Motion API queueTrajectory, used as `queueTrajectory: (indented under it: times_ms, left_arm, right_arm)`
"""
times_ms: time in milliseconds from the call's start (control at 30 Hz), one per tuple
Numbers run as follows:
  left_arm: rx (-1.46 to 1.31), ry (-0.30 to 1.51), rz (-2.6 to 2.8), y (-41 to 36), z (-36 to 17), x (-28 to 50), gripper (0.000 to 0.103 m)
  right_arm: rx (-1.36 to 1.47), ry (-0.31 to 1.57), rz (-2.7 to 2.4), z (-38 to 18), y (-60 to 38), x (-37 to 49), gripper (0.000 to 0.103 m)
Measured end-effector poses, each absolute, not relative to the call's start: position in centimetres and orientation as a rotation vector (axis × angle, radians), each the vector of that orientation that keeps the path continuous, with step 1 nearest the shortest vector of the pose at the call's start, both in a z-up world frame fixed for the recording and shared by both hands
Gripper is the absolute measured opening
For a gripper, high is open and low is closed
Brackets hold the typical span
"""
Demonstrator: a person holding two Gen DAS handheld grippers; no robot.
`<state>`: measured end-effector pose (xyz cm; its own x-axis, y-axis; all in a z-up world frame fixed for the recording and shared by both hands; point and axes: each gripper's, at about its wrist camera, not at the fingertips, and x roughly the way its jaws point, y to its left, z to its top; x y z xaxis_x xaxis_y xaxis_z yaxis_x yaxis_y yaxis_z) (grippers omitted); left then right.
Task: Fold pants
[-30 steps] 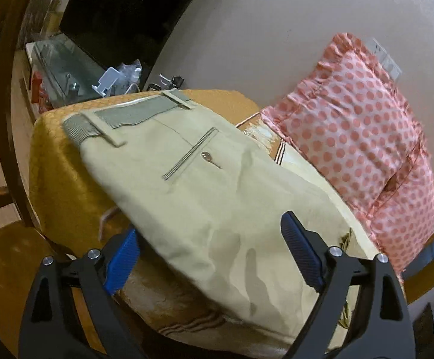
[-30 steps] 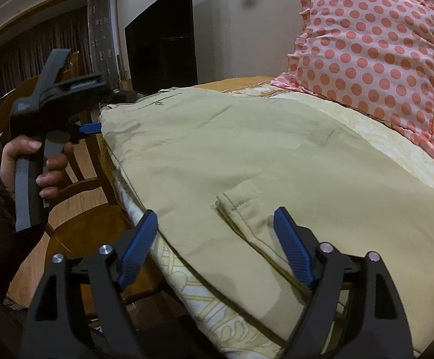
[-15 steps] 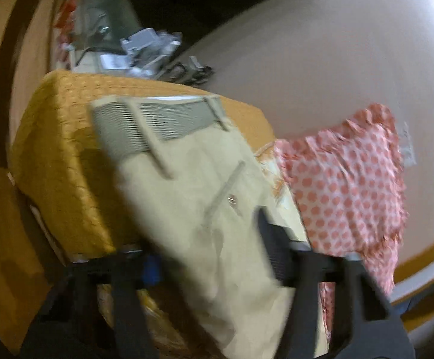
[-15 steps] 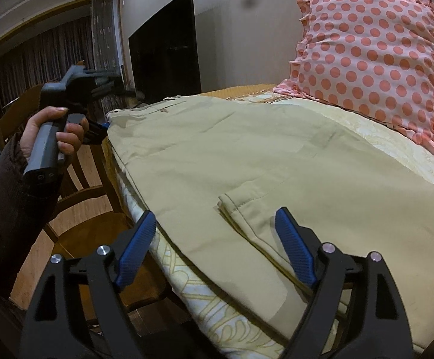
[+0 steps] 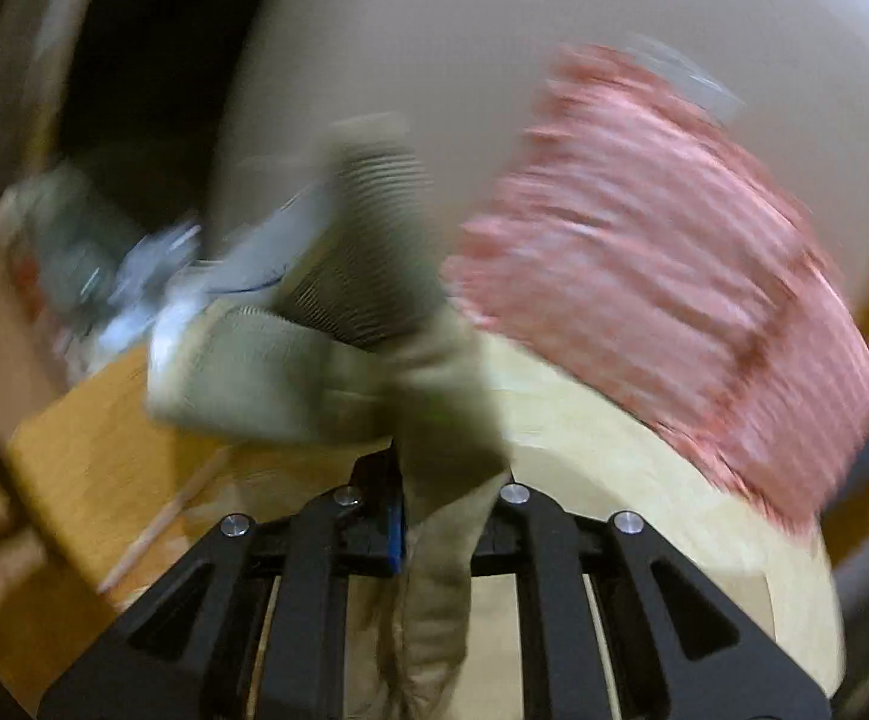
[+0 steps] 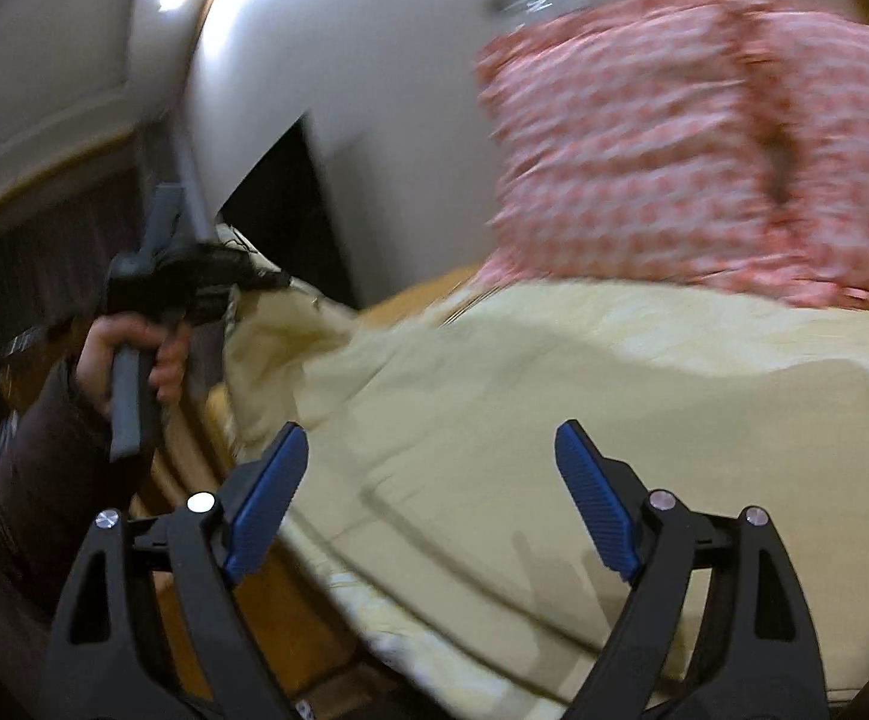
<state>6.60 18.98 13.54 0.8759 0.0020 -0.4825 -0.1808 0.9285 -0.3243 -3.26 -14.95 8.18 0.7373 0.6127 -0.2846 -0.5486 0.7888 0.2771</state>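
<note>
Left tongs [image 5: 434, 516] clenched on the waist end of the pants [image 5: 374, 312], lifting it clear of the bed [image 5: 644, 462]; the ribbed waistband hangs bunched just ahead of the fingers. Both views are motion-blurred. Right tongs [image 6: 431, 492] released, jaws spread wide, poised above the leg portion of the pants [image 6: 554, 420], which lies flat on the bed in front of the pillow [image 6: 674, 138]. The left hand [image 6: 134, 354] grips its tool at the bed's corner. Judged handling: the fabric is light, soft and limp, so it sags and crumples wherever unsupported. The doubled waistband and hems are the thicker, firmer parts, and likely the best places to take hold; a single-layer pinch mid-leg would probably slip or drag.
</note>
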Motion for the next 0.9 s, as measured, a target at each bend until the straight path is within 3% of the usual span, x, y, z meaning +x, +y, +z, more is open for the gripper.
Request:
queueTrajectory:
  times_ms: [133,300,433,600,667,700,800,867,900]
  left_arm:
    - [-0.158,0.439,-0.149,8.0,16.0,6.7,0.012]
    - [0.031,0.525,-0.448,-4.7,11.4,5.1,0.012]
    - [0.075,0.702,-0.589,-9.0,5.8,4.6,0.012]
    - [0.189,0.615,-0.506,-11.0,6.0,2.4,0.012]
    - [0.286,0.590,-0.464,-13.0,5.7,1.5,0.016]
    - [0.336,0.585,-0.454,-13.8,5.2,1.2,0.022]
    - [0.486,0.540,-0.433,-15.6,3.8,-1.1,0.024]
    - [0.483,0.512,-0.520,-15.2,4.4,-2.6,0.039]
    - [0.446,0.510,-0.593,-14.7,4.9,-2.7,0.068]
  right_arm:
    - [0.311,0.315,0.473,9.2,-21.9,-3.9,0.085]
    - [0.579,0.319,0.333,8.0,-30.1,-3.6,0.088]
    - [0.688,0.386,0.286,6.3,-33.6,-2.8,0.089]
    - [0.793,0.439,0.388,6.2,-34.5,-0.3,0.092]
    - [0.848,0.483,0.440,5.9,-34.3,0.7,0.093]
    - [0.872,0.509,0.459,5.7,-34.2,1.4,0.093]
    - [0.897,0.622,0.473,4.8,-33.4,3.4,0.093]
    - [0.855,0.695,0.450,4.2,-32.5,4.3,0.091]
    - [0.827,0.732,0.442,4.0,-32.0,4.9,0.087]
